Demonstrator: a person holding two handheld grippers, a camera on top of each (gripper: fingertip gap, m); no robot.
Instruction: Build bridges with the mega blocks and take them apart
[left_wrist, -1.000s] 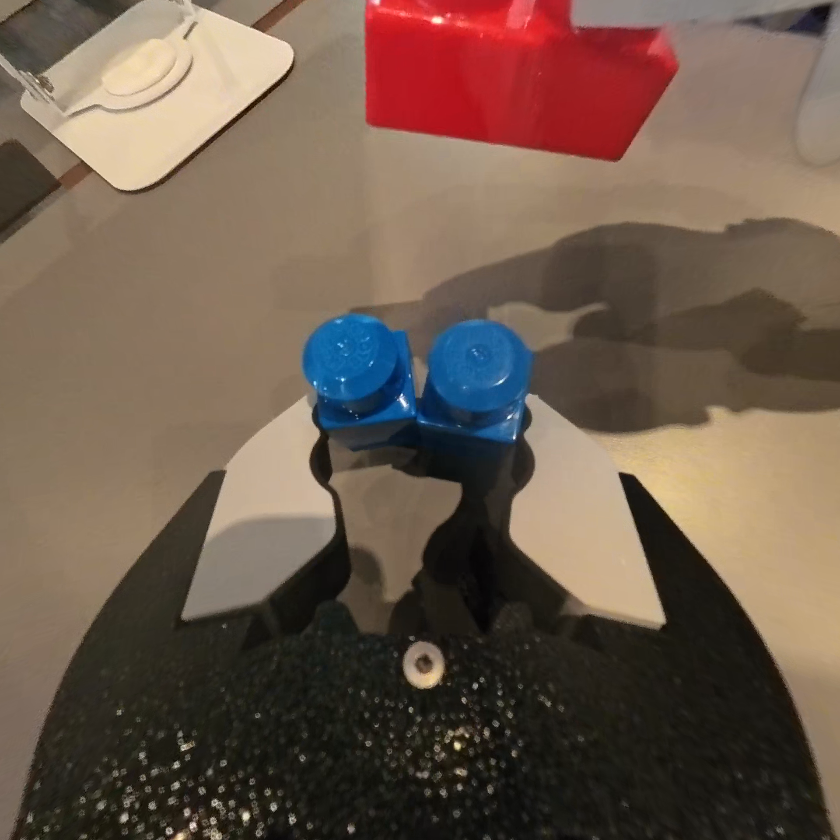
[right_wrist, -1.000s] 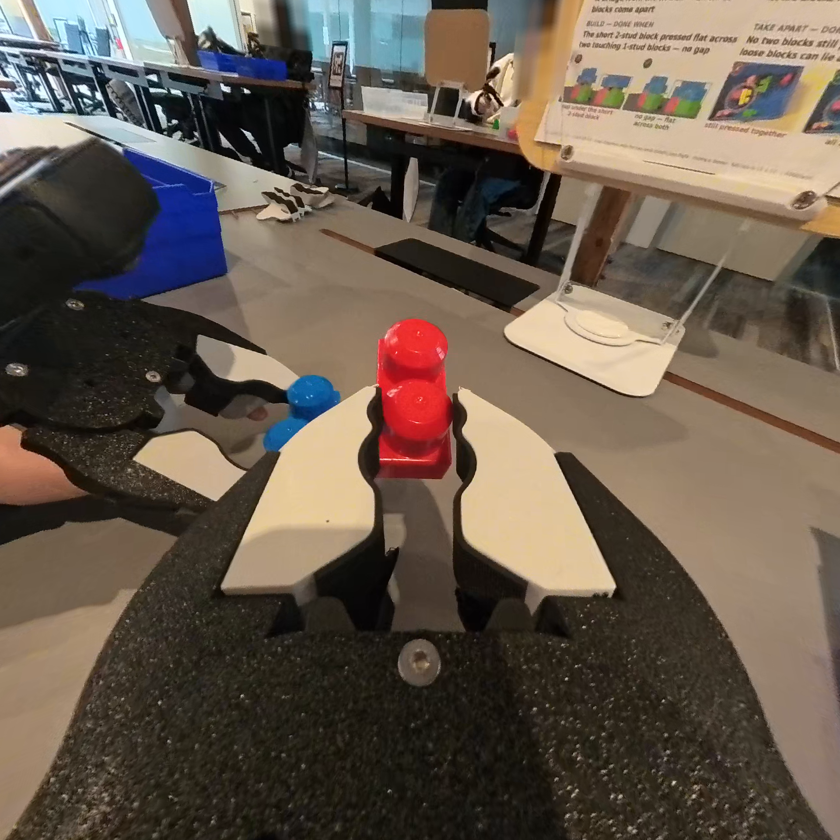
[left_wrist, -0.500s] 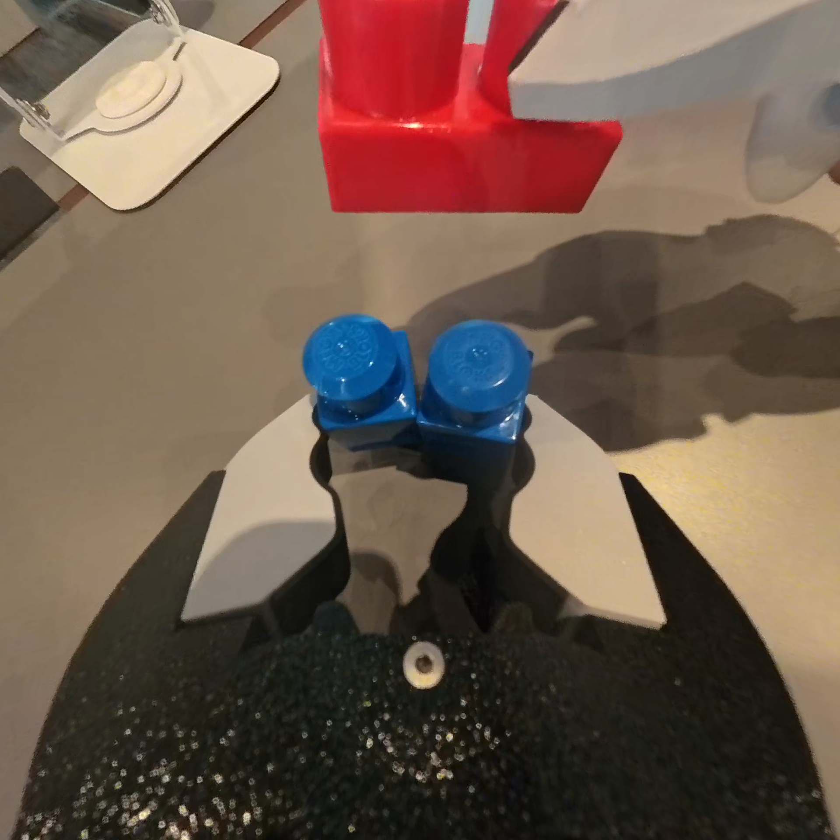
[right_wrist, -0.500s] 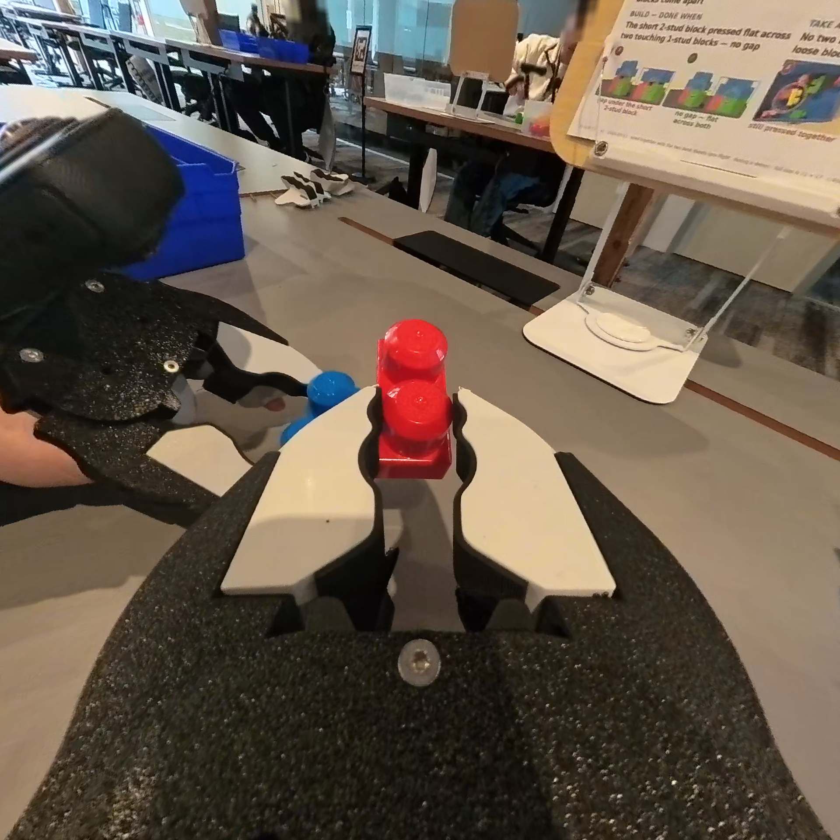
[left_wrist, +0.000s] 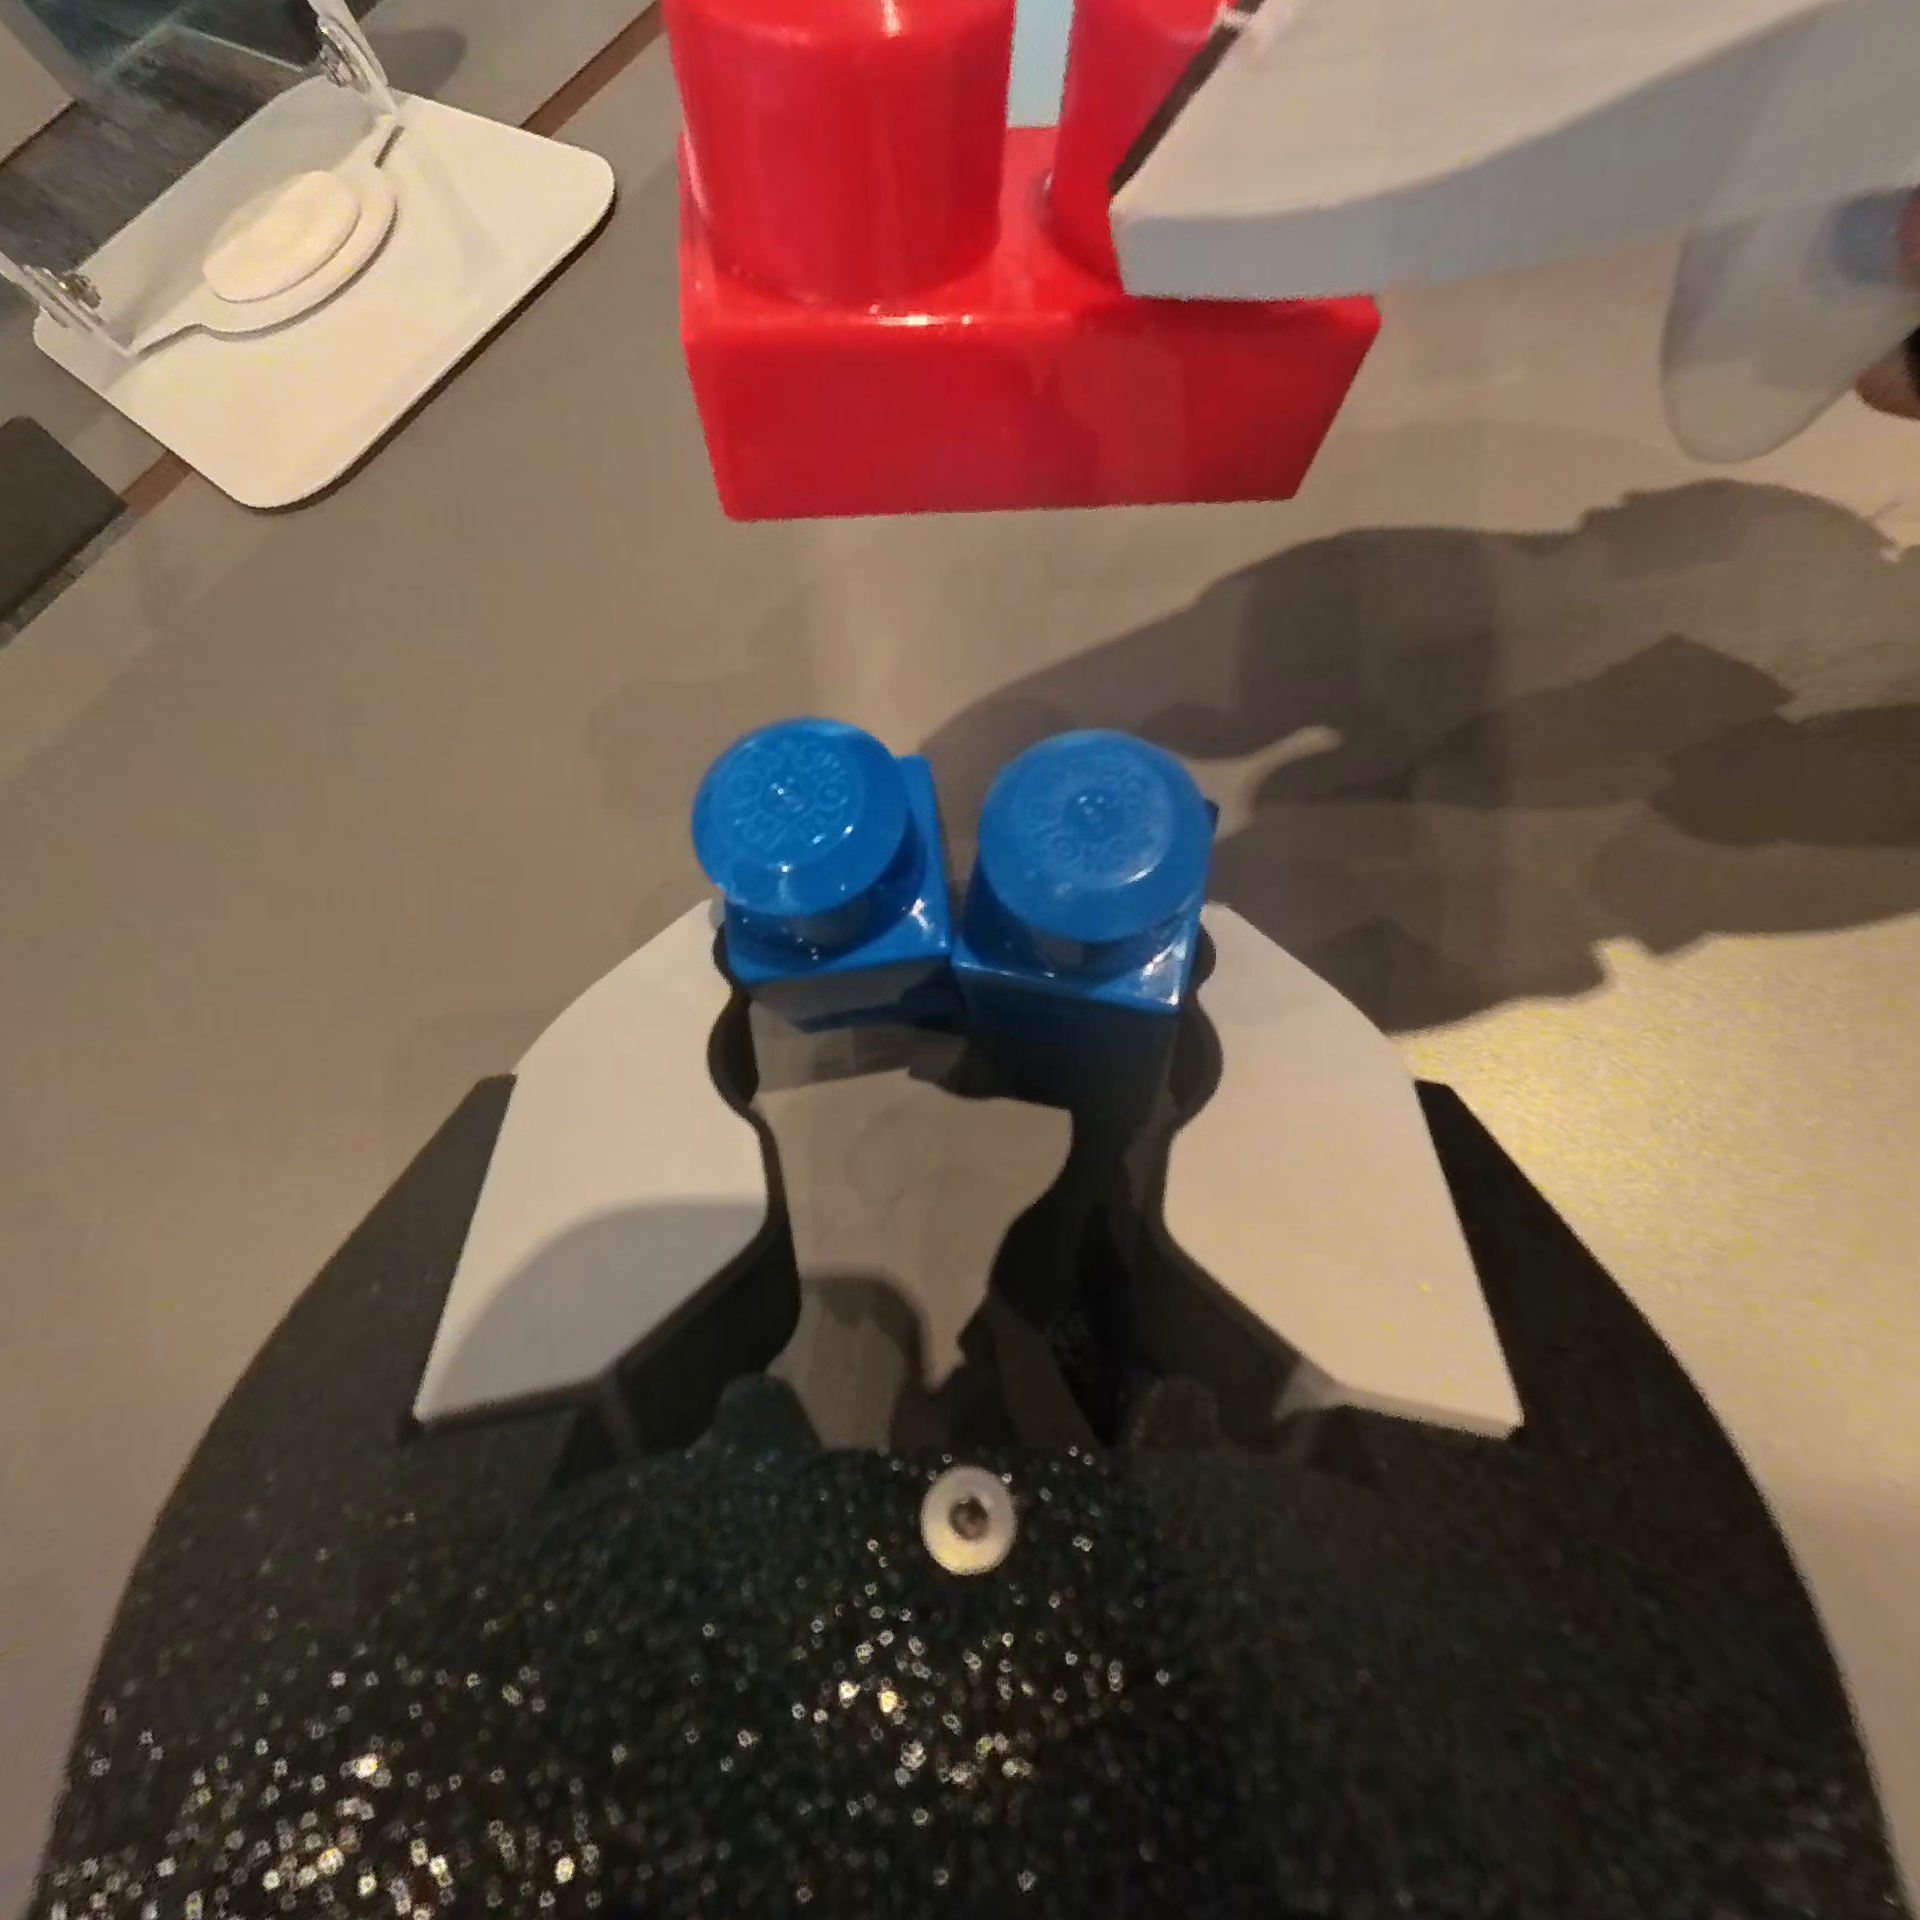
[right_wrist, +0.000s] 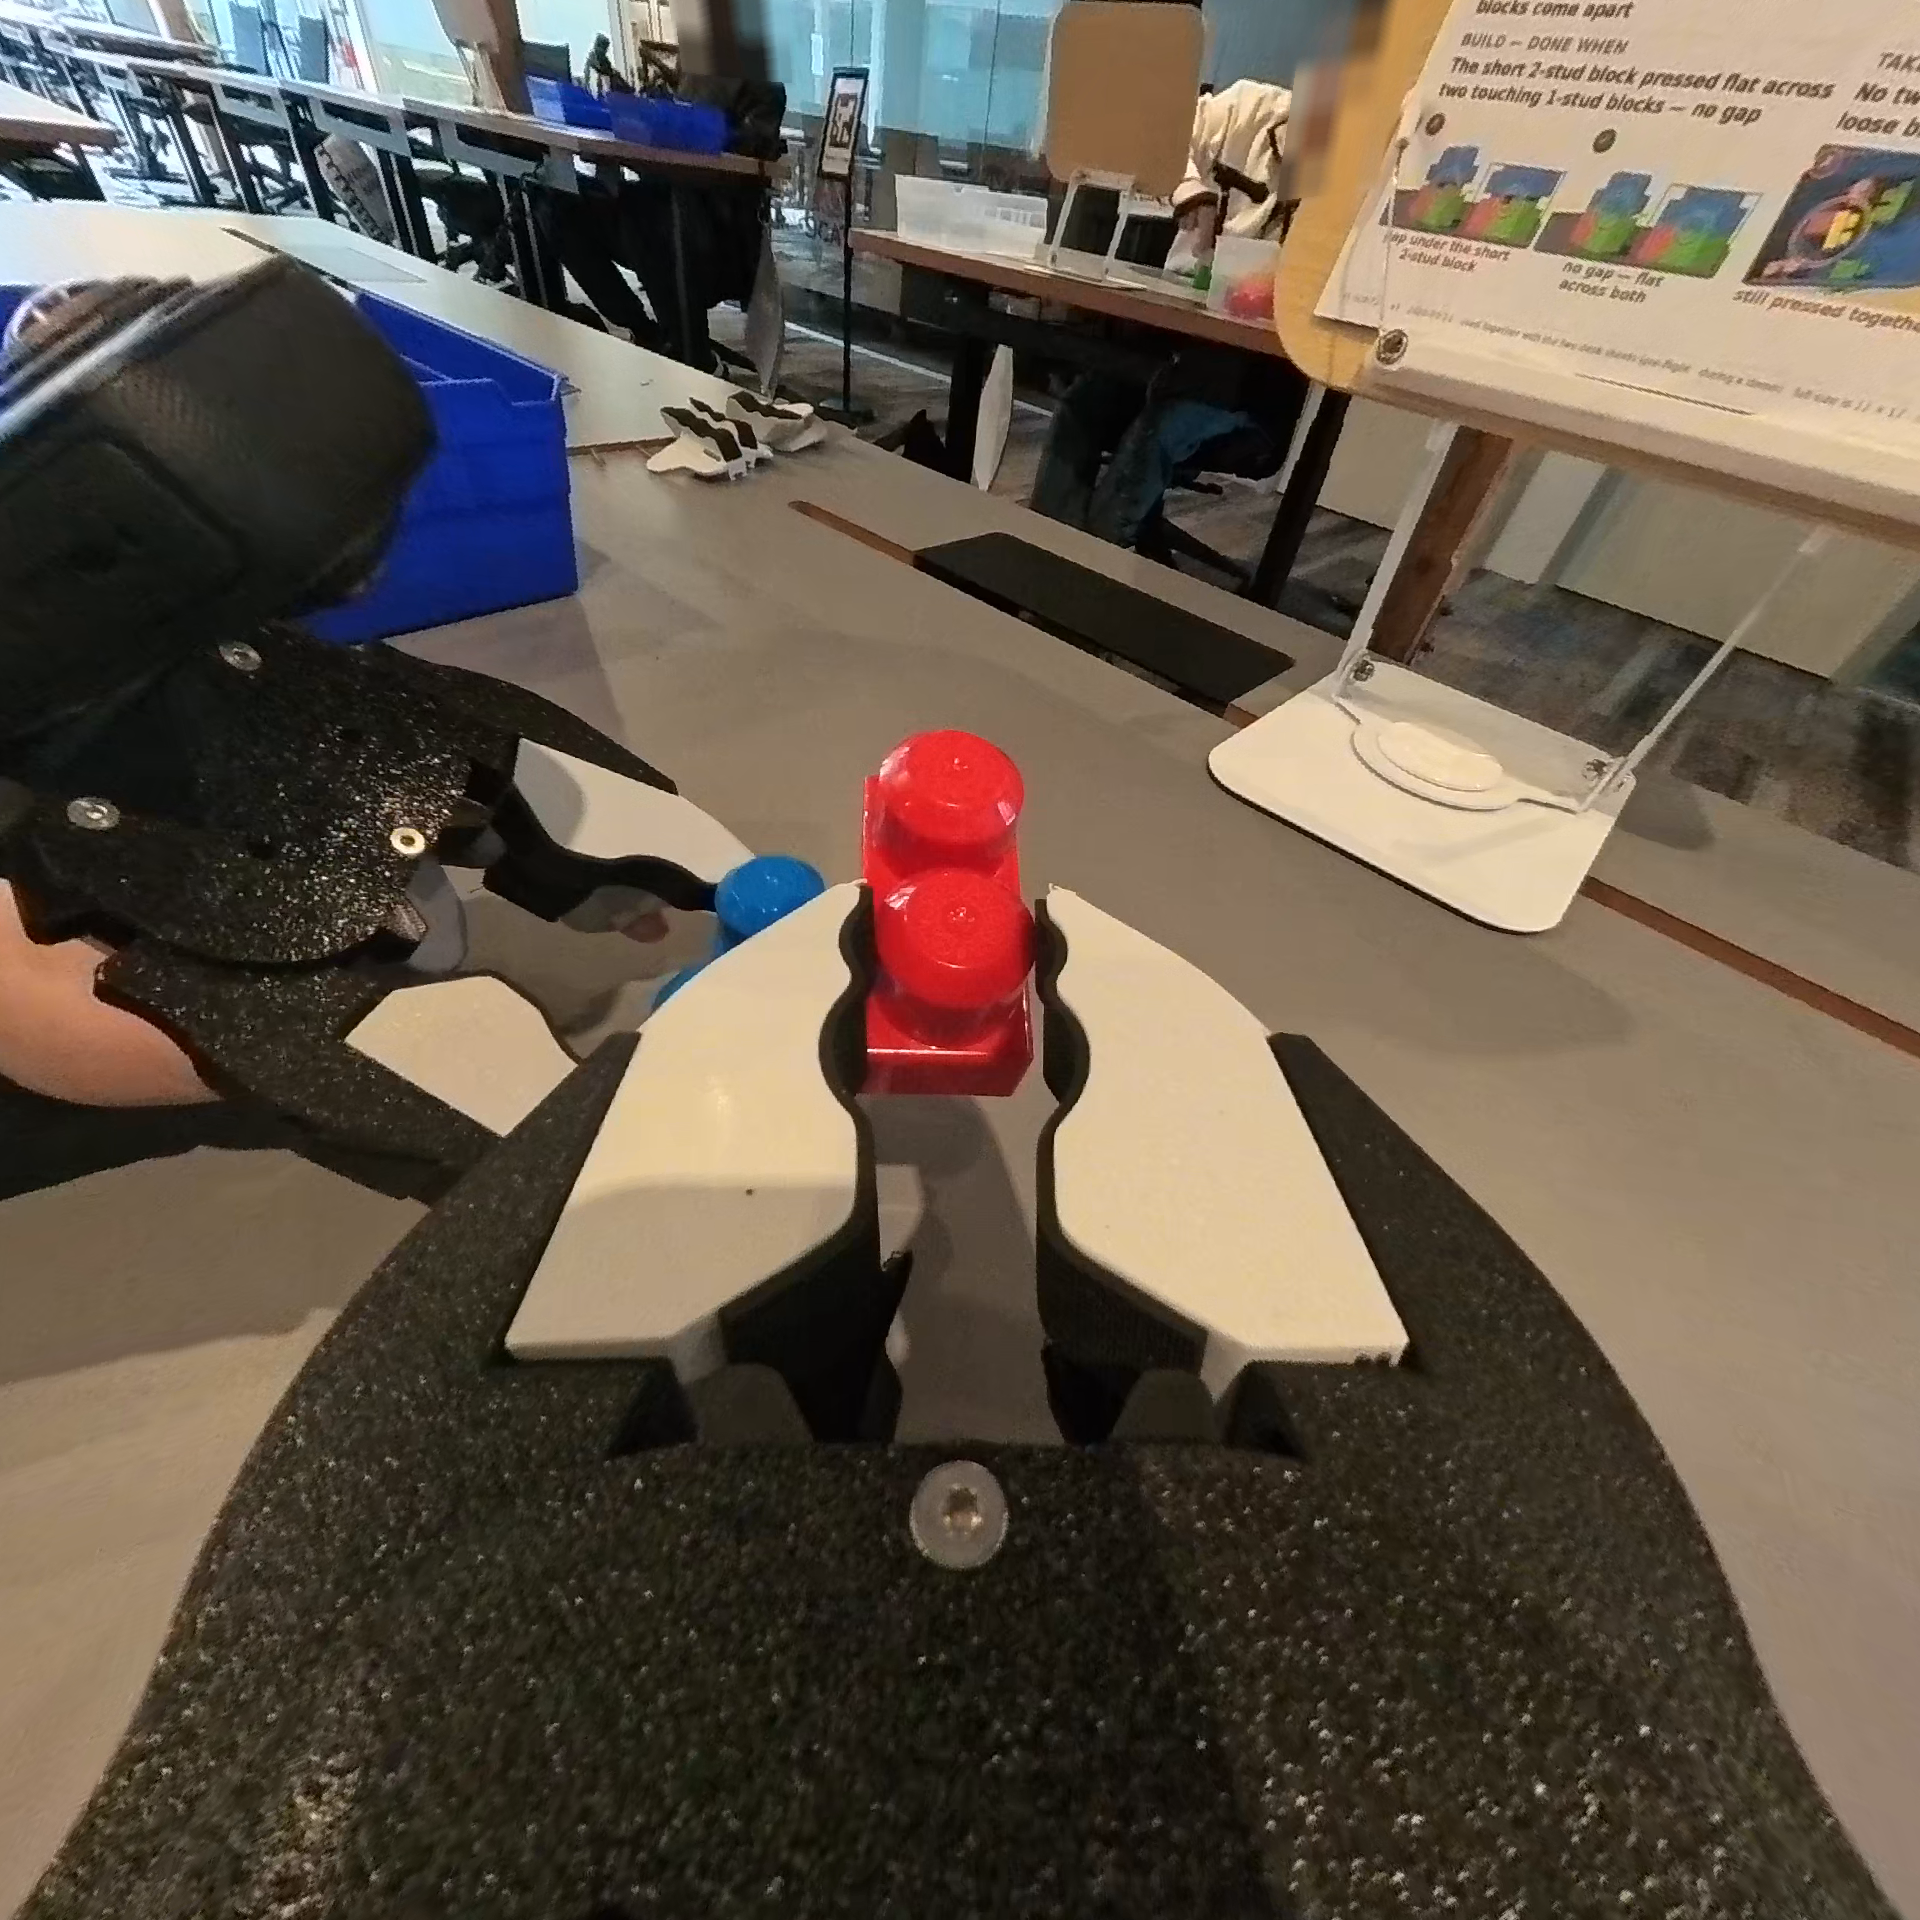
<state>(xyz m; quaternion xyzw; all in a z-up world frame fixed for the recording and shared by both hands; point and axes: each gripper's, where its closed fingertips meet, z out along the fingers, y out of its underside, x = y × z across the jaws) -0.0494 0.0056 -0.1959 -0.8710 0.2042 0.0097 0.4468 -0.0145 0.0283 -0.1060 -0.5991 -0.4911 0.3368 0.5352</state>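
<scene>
Two blue one-stud blocks (left_wrist: 961, 894) stand side by side, touching, on the grey table (left_wrist: 312, 779). My left gripper (left_wrist: 961, 935) is shut on the pair, one finger on each outer side. My right gripper (right_wrist: 951, 914) is shut on a red two-stud block (right_wrist: 948, 925) and holds it in the air. In the left wrist view the red block (left_wrist: 1018, 312) hangs above and just beyond the blue blocks, with a gap between them. In the right wrist view the blue blocks (right_wrist: 764, 894) show just left of the red block, partly hidden by my right finger.
A white stand base with a clear panel (right_wrist: 1434, 810) sits at the back right and holds an instruction board (right_wrist: 1662, 187). A blue bin (right_wrist: 468, 488) stands at the back left. A black mat (right_wrist: 1101, 613) lies farther back. A hand (right_wrist: 83, 1049) holds the left gripper. Across from one pair of fingers to the other is roughly 10 centimeters.
The red block in my right gripper has come down and closer to the two blue blocks. The left gripper and the blue blocks have stayed in place.
</scene>
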